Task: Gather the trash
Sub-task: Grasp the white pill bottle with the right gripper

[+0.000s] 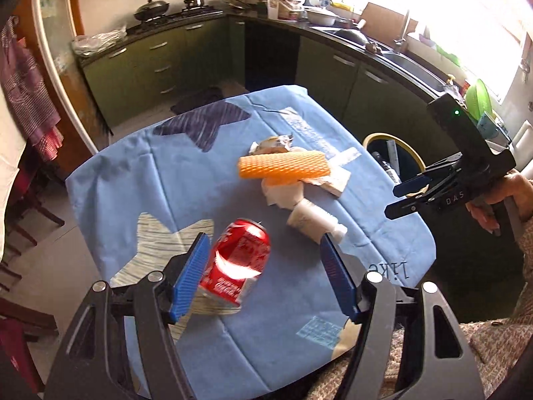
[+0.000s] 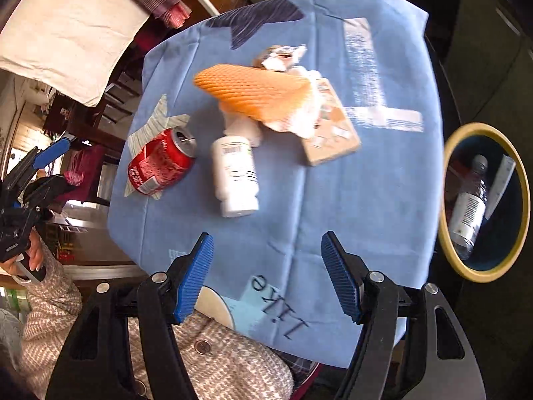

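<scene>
A red soda can [image 1: 238,260] lies on its side on the blue cloth [image 1: 133,166]; it also shows in the right wrist view [image 2: 160,165]. My left gripper [image 1: 265,250] is open, its left pad beside the can. A white pill bottle [image 2: 235,175] lies in the middle, also seen in the left wrist view [image 1: 313,220]. Orange foam netting [image 2: 253,91] lies over crumpled tissue [image 2: 299,120], a cardboard piece [image 2: 333,136] and a wrapper [image 2: 279,55]. My right gripper [image 2: 266,250] is open and empty above the cloth's near edge.
A yellow-rimmed bin [image 2: 521,180] stands right of the table and holds a clear plastic bottle [image 2: 469,206]. Green kitchen cabinets [image 1: 150,63] and a sink counter [image 1: 399,56] lie beyond the table. The person's knitted sleeve [image 2: 53,303] is at the near edge.
</scene>
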